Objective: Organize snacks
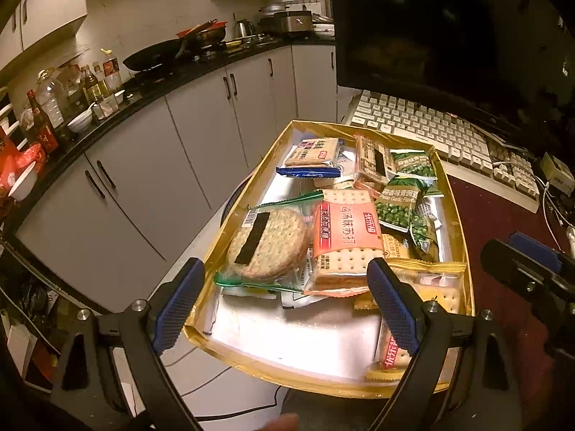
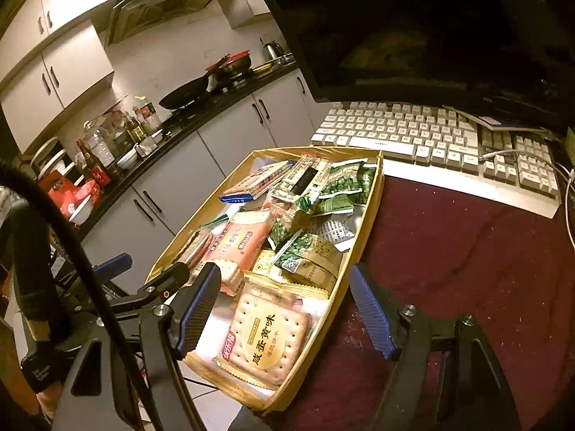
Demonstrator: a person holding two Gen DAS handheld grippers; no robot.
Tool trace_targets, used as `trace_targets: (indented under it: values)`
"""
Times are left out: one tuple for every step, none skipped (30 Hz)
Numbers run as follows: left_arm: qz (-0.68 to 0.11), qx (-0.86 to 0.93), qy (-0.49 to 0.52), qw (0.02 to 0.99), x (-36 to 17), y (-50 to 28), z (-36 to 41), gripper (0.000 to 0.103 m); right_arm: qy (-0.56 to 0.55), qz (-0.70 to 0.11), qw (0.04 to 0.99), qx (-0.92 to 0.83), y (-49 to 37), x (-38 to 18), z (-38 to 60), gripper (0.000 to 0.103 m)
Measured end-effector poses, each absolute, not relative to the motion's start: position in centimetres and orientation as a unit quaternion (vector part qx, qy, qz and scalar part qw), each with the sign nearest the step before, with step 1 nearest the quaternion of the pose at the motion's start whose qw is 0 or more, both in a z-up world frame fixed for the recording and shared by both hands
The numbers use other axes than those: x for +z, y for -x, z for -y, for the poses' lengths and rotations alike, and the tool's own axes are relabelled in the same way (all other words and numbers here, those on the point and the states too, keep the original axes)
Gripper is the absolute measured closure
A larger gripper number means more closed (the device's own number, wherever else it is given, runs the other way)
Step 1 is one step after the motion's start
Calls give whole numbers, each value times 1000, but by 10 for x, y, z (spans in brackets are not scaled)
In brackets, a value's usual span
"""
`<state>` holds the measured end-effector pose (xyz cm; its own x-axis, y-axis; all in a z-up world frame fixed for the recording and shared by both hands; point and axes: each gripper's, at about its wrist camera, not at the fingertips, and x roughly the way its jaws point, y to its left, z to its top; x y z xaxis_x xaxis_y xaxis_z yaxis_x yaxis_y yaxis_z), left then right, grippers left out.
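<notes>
A shallow gold box (image 1: 463,237) (image 2: 373,194) holds several snack packs. In it lie a round cracker pack (image 1: 267,242), an orange soda cracker pack (image 1: 341,237) (image 2: 240,240), green pea packets (image 1: 399,204) (image 2: 341,183) and a yellow cracker pack (image 2: 269,337) at the near end. My left gripper (image 1: 287,301) is open and empty above the box's near end. My right gripper (image 2: 284,312) is open and empty, its fingers either side of the yellow cracker pack. The left gripper also shows in the right wrist view (image 2: 151,280).
The box sits on a dark red table (image 2: 467,251), overhanging its left edge. A white keyboard (image 2: 431,136) and a dark monitor (image 2: 431,28) stand behind it. Kitchen cabinets and a cluttered counter (image 1: 107,122) lie to the left.
</notes>
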<state>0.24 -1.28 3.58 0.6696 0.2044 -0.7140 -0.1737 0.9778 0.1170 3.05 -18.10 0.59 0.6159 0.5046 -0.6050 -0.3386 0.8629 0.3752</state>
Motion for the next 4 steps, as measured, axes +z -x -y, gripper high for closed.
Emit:
trace_targets:
  values:
    - [-390,102,-21,915,36,-1,13,11,-113,-370,892,236,-30,6,181,29]
    - [-384,99,-25,917,37,0,14,11,-113,-370,891,236,-30,5,180,29]
    - [-380,100,-29,919,38,2,15,11,-112,-370,891,237,-29,6,180,29]
    - [-377,102,-32,920,38,3,16,11,-112,-370,892,236,-29,6,179,29]
